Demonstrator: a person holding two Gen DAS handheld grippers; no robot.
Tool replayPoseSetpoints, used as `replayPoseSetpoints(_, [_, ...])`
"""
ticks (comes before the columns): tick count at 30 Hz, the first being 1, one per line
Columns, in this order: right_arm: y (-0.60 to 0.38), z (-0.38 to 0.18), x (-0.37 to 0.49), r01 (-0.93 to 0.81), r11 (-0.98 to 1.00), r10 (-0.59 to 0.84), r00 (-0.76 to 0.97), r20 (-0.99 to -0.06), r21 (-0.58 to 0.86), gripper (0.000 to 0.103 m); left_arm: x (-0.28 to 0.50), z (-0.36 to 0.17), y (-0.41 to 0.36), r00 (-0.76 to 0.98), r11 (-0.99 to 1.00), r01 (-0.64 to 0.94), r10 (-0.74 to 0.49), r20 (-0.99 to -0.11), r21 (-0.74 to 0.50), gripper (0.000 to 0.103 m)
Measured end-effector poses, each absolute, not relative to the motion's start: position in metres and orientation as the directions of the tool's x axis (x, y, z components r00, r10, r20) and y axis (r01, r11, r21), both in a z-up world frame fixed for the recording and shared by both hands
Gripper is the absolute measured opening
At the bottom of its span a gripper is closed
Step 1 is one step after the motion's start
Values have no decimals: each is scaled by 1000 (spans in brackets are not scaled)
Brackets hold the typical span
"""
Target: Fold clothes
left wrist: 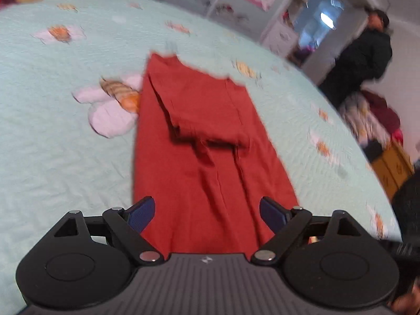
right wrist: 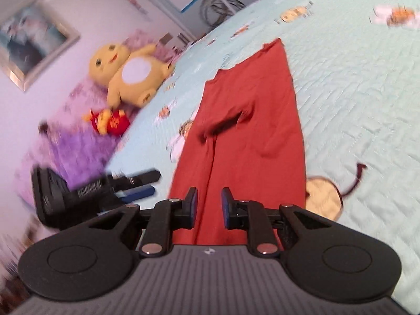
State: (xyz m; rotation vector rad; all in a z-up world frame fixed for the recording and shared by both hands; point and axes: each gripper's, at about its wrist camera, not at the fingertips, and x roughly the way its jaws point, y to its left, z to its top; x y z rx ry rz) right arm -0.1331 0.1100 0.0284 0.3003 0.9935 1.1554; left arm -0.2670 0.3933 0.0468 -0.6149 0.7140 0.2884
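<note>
Left wrist view: nearest the camera, the left gripper [left wrist: 207,214] hovers above the near end of a red garment [left wrist: 204,131], its blue-padded fingers [left wrist: 141,214] spread wide and holding nothing. In the right wrist view, the right gripper [right wrist: 208,207] hangs over the same near end with its fingers only a narrow gap apart; red cloth shows through that gap, but nothing looks pinched.

The garment lies as a long narrow strip on the pale green bed [left wrist: 52,131], both sides apparently folded inward, with a loose flap rumpled across its middle. It fits a fold underway or one just laid down.

Beyond the garment's far end sits a yellow plush toy [right wrist: 131,76].

Risk, as a judgement: lifting the near end could let that loose flap slide and spoil the side folds.
</note>
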Motion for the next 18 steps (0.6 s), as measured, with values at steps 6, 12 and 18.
replayPoseSetpoints(6, [107,20,-120,-595,429,861,40,-508,680,7,-261,33,362,682,886,-379,73,-727,-266,91])
replayPoseSetpoints(12, [103,12,-109,-568,437,856,25,-516,697,35,-307,51,347,716,855,-380,30,-698,-353,90])
replayPoseSetpoints(18, [42,18,-150,-577,452,842,25,-539,680,44,-354,50,343,708,804,-409,-19,-706,-432,90])
